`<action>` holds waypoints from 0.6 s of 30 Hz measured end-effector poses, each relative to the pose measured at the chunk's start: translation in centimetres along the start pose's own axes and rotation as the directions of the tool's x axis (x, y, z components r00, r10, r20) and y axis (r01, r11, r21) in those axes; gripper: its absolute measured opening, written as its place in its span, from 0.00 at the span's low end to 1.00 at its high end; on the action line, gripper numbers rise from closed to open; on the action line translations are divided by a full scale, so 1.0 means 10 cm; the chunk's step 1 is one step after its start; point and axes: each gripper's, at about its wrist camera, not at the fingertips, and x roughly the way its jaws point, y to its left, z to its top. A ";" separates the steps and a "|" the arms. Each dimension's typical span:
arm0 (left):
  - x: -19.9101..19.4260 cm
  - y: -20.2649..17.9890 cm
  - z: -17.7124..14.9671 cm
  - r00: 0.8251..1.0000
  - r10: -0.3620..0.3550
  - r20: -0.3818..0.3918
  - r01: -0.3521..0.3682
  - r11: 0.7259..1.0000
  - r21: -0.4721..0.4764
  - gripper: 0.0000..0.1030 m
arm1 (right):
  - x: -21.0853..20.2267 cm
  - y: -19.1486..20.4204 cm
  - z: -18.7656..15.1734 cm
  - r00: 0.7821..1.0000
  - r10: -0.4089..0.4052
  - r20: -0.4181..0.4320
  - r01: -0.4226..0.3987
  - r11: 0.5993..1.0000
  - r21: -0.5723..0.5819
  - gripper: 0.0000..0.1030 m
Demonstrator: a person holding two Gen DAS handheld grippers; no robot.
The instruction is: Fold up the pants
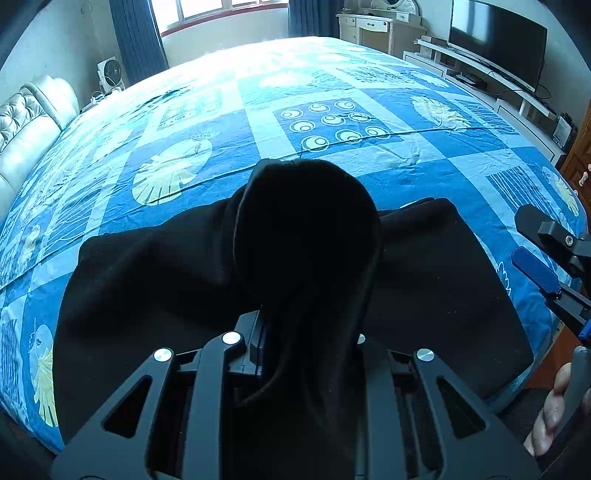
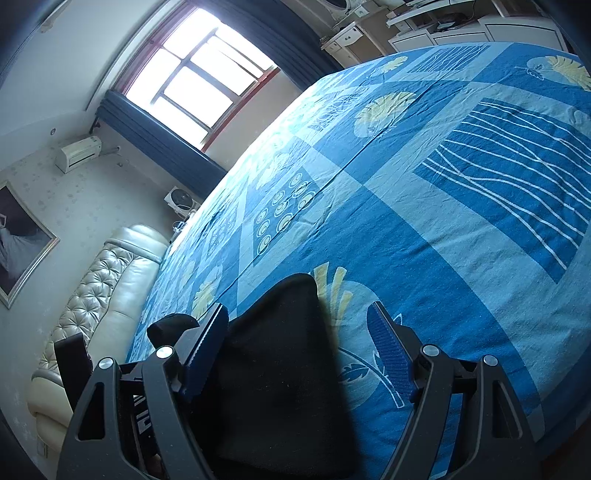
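Note:
Black pants lie across the near edge of the bed. My left gripper is shut on a bunched fold of the pants and holds it raised in front of the camera; the fingertips are hidden by cloth. My right gripper is open and empty, tilted, straddling the pants' corner on the bed. It also shows in the left wrist view at the right edge, above the bed's corner.
The bed carries a blue patterned sheet. A padded headboard is at the left. A TV on a white cabinet and a dresser stand at the right. A window is beyond the bed.

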 end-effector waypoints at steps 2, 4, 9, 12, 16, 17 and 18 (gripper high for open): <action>-0.01 -0.01 0.00 1.000 0.003 0.002 -0.003 1.000 0.002 0.22 | 0.00 0.00 0.00 1.000 0.000 0.001 0.000 1.000 0.000 0.74; -0.04 -0.03 0.00 1.000 0.004 0.007 -0.004 1.000 0.008 0.24 | -0.02 0.01 0.00 1.000 0.003 0.012 -0.003 1.000 -0.002 0.74; -0.24 0.00 0.00 0.999 -0.038 0.039 0.038 0.999 0.000 0.43 | -0.07 0.00 0.00 0.999 0.016 0.033 -0.016 1.000 -0.001 0.74; -0.54 0.11 -0.04 0.989 -0.109 0.102 0.109 0.994 0.005 0.64 | -0.11 0.01 0.01 0.998 0.034 0.050 -0.034 0.999 -0.001 0.74; -1.03 0.48 -0.17 0.955 -0.188 0.231 0.196 0.980 -0.013 0.87 | -0.08 0.13 0.01 0.997 0.073 -0.014 -0.073 0.997 -0.032 0.74; -1.12 0.62 -0.20 0.949 -0.178 0.260 0.191 0.981 -0.027 0.89 | -0.05 0.20 0.01 0.994 0.102 -0.049 -0.104 0.994 -0.041 0.74; -1.17 0.76 -0.23 0.944 -0.168 0.283 0.187 0.981 -0.042 0.89 | 0.02 0.27 0.01 0.984 0.141 -0.111 -0.147 0.988 -0.041 0.74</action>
